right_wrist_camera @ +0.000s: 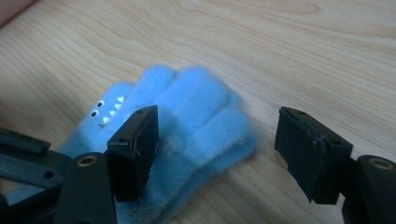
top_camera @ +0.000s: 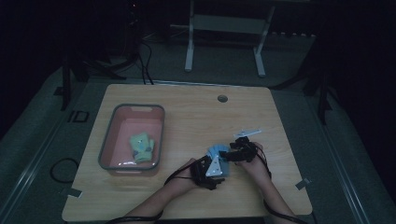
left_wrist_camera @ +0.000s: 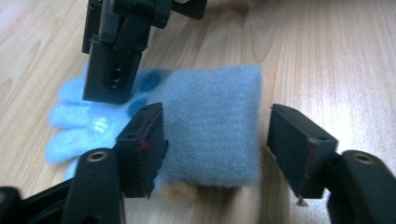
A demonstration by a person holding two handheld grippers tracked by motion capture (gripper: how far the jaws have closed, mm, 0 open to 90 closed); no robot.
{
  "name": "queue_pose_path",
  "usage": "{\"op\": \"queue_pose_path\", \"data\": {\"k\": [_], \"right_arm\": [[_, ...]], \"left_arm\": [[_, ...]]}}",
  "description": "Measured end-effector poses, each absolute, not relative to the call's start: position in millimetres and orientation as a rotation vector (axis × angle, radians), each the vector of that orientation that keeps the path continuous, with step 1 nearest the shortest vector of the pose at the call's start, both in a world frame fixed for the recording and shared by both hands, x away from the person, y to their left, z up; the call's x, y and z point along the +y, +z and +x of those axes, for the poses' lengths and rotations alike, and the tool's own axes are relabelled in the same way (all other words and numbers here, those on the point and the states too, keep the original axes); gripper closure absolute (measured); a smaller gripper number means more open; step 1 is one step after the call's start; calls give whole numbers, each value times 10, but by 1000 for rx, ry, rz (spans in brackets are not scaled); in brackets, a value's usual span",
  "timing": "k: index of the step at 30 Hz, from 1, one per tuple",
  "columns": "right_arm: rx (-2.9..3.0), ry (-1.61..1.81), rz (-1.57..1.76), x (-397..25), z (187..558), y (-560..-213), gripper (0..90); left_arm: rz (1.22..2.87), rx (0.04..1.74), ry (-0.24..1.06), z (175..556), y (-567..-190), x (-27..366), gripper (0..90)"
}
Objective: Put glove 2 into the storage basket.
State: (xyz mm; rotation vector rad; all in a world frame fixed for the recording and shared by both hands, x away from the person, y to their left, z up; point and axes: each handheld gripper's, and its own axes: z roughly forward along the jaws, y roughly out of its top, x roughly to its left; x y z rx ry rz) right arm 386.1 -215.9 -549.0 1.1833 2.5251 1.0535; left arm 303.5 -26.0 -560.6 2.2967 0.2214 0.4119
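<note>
A light blue fuzzy glove lies flat on the wooden table near its front edge. In the left gripper view my left gripper is open, and the glove's cuff lies between its jaws. My right gripper is also open, straddling the glove's finger end, which has small white eyes and teeth on it. From the left gripper view, the right gripper stands over the glove's fingers. In the high view the left gripper and right gripper meet over the glove.
A pink bin with a grey rim stands at the table's left and holds a green and yellow glove. A round cable hole sits near the table's far edge. A white desk frame stands on the dark floor behind.
</note>
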Motion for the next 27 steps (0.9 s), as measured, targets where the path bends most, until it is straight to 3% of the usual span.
{"op": "queue_pose_path", "data": {"k": [5,9,13,16,27], "right_arm": [[2520,1054,1174,-2140,3847,-5510,321],[2587,1095,1121,-2138,3844,-5504,458],[2666,1173,1097,-2183,3885,-5522,676],[2711,1180,1110,-2180,3905,-5517,747],[2692,1250,1058,-2098,3838,-5349,788]], "left_arm": [[2311,238,415,3060,-5615,-273,490],[2308,257,377,3089,-5612,-259,606],[2301,263,369,3101,-5593,-232,706],[2304,260,359,3106,-5574,-231,734],[2328,258,335,3080,-5426,-160,756]]}}
